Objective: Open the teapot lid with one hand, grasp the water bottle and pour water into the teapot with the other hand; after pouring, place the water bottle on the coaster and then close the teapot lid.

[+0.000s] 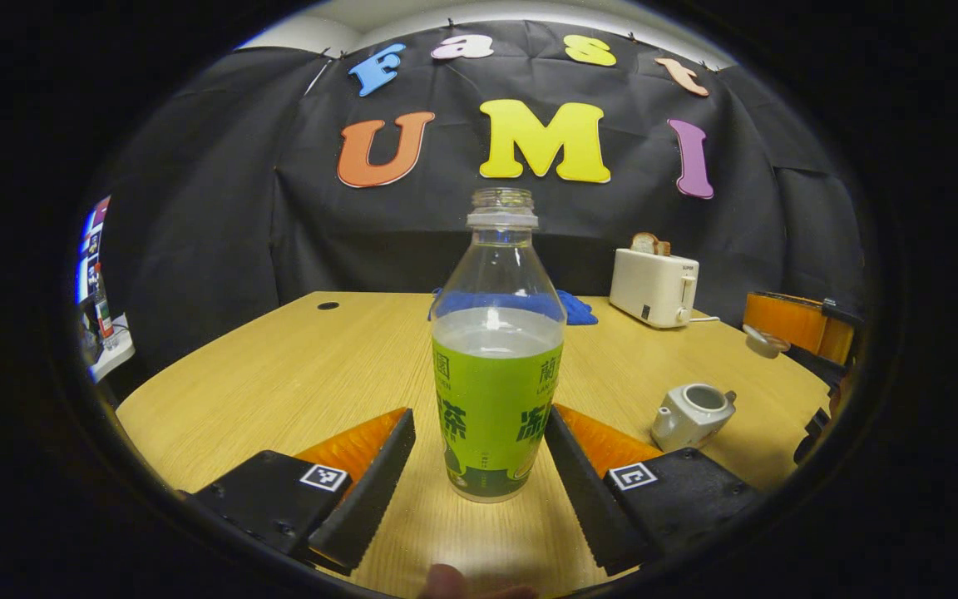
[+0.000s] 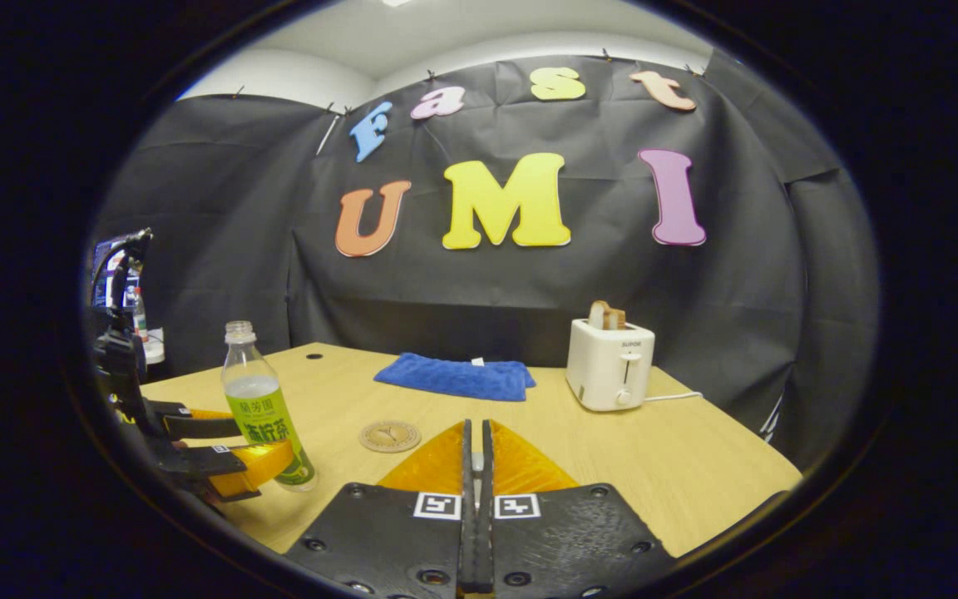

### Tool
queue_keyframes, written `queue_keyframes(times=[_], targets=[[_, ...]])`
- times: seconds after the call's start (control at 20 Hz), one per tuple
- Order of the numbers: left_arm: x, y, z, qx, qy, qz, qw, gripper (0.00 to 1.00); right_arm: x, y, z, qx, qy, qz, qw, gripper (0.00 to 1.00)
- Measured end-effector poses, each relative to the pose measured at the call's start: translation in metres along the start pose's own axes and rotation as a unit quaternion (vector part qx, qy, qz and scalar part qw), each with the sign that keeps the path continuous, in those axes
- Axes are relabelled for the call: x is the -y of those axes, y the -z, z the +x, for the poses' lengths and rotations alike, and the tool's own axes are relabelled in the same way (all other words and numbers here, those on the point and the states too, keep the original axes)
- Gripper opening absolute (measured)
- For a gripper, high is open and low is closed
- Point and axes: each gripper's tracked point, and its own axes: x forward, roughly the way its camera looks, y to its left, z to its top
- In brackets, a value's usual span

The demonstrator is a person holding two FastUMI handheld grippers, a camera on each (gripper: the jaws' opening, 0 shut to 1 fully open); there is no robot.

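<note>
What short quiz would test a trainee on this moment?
1. True or false: the teapot has its lid on.
2. The left gripper has its jaws: A) shut on the water bottle; B) open, one on either side of it; C) shut beside it.
3. Fill in: the bottle's cap is ___.
Key: 1 false; 2 B; 3 off.

The water bottle (image 1: pixel 497 349) hides the blue cloth's (image 1: pixel 575 308) middle; the right tongs (image 1: pixel 803 329) seem edge-cropped.
</note>
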Motion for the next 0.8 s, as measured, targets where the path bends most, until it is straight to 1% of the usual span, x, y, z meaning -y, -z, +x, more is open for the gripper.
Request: queue_keyframes(times=[0.05,0.1,0.15,0.2,0.35,0.5,0.6,0.8], targets=[[-0.001,0.002,0.0,-0.002,-0.002,0.004,1.0,0.92,0.001,-0.001,0.0,0.0,0.0,0.0,1.0,0.0],[0.0,0.003,0.002,-0.005,-0.003,0.01,1.0,0.89,0.002,0.0,-0.001,0.0,0.0,0.002,1.0,0.0],[-0.002,0.003,0.002,-0.006,-0.005,0.016,1.0,0.82,0.004,-0.001,-0.001,0.001,0.0,0.002,1.0,0.0],[-0.002,0.002,0.002,-0.007,-0.004,0.024,1.0,0.8,0.004,-0.001,-0.002,0.001,0.0,0.003,1.0,0.0],[-0.009,0.0,0.001,-0.021,-0.019,0.061,0.998,0.77,0.006,-0.003,-0.003,0.003,-0.003,0.004,1.0,0.0],[-0.021,-0.014,-0.004,-0.021,-0.045,0.123,0.991,0.75,0.012,-0.003,-0.006,0.003,-0.004,0.006,1.0,0.0],[-0.027,-0.031,-0.008,-0.009,-0.064,0.181,0.981,0.74,0.016,-0.003,-0.007,0.002,-0.004,0.008,1.0,0.0],[-0.035,-0.053,-0.011,0.0,-0.09,0.306,0.948,0.73,0.028,-0.001,-0.012,0.002,0.001,0.006,1.0,0.0]])
